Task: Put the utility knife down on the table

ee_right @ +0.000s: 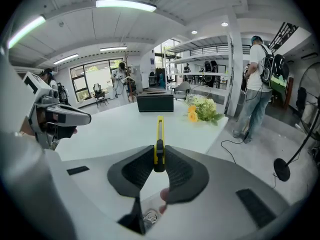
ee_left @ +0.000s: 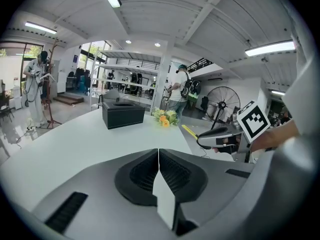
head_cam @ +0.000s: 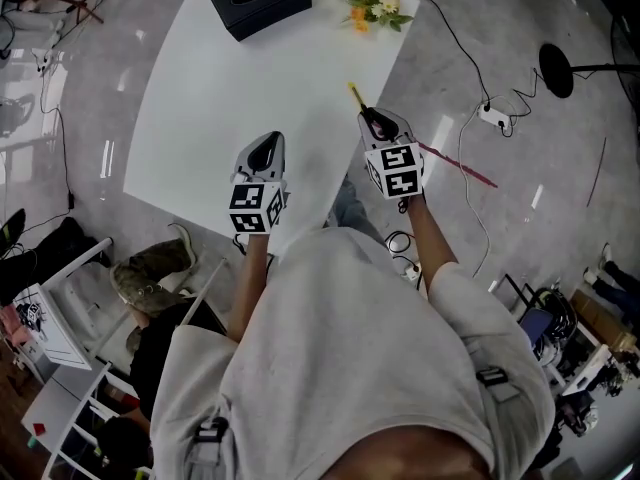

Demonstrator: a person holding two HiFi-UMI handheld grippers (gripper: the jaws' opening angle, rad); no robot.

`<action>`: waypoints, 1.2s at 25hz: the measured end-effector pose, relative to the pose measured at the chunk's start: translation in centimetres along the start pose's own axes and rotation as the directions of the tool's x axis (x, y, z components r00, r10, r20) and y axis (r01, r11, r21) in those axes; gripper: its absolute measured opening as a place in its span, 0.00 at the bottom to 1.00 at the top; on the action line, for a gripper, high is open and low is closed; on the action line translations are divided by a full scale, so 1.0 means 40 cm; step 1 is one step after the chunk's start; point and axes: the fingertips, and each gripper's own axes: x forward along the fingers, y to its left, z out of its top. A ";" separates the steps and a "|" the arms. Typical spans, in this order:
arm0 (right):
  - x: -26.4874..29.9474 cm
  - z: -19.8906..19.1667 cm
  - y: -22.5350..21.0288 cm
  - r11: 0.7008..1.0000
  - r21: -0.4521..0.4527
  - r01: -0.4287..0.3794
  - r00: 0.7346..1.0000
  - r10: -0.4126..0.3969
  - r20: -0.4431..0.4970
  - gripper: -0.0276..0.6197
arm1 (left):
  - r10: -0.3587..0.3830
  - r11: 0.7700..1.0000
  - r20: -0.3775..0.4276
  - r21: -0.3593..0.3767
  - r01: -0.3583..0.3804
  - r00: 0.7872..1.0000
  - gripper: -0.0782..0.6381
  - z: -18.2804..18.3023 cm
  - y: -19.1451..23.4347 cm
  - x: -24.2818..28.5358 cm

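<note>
White table (head_cam: 200, 98) in an open workshop: the right hand-held gripper (ee_right: 159, 163) clamps a yellow utility knife (ee_right: 159, 131) by its black end, the knife pointing out over the table's right edge. Alongside, the left hand-held gripper (ee_left: 158, 159) hovers with jaws pressed together, empty.

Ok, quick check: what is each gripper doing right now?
Left gripper: shut, nothing between the jaws.
Right gripper: shut on the yellow utility knife.
</note>
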 end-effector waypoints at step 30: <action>0.278 -0.051 -0.037 0.994 -0.085 -0.069 0.952 0.040 -0.305 0.17 | 0.048 0.999 -0.001 -0.021 -0.048 0.999 0.14 -0.009 0.028 -0.037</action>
